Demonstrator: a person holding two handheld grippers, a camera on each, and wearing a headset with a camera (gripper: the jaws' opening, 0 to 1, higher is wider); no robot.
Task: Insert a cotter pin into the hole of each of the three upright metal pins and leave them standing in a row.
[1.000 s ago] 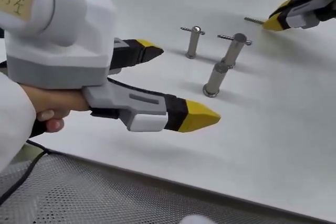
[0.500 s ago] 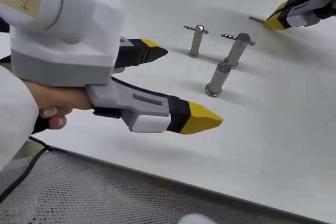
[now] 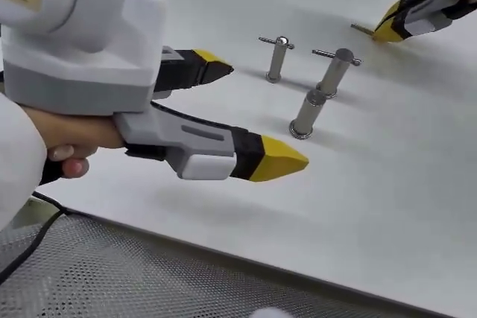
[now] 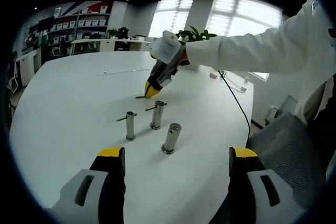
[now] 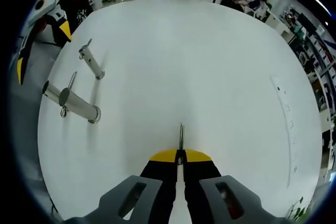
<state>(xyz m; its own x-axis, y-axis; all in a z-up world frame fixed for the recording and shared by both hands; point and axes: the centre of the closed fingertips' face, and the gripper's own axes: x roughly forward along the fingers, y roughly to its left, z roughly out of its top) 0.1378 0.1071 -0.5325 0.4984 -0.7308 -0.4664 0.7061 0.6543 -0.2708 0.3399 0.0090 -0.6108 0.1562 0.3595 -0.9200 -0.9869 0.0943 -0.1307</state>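
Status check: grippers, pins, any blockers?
Left gripper open, empty. Right gripper shut on cotter pin at table. Two metal pins fitted; nearest metal pin bare. A fitted pin stands roughly between it and right gripper.

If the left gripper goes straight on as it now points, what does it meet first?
Most likely the nearest metal pin, the bare one: it stands straight ahead between the left gripper's open fingers. Height is hard to judge, so it might pass above.

The metal pins (image 3: 307, 113) are silver, the table (image 3: 373, 206) plain white, the left hand-held gripper (image 3: 262, 115) white, black and yellow-tipped.
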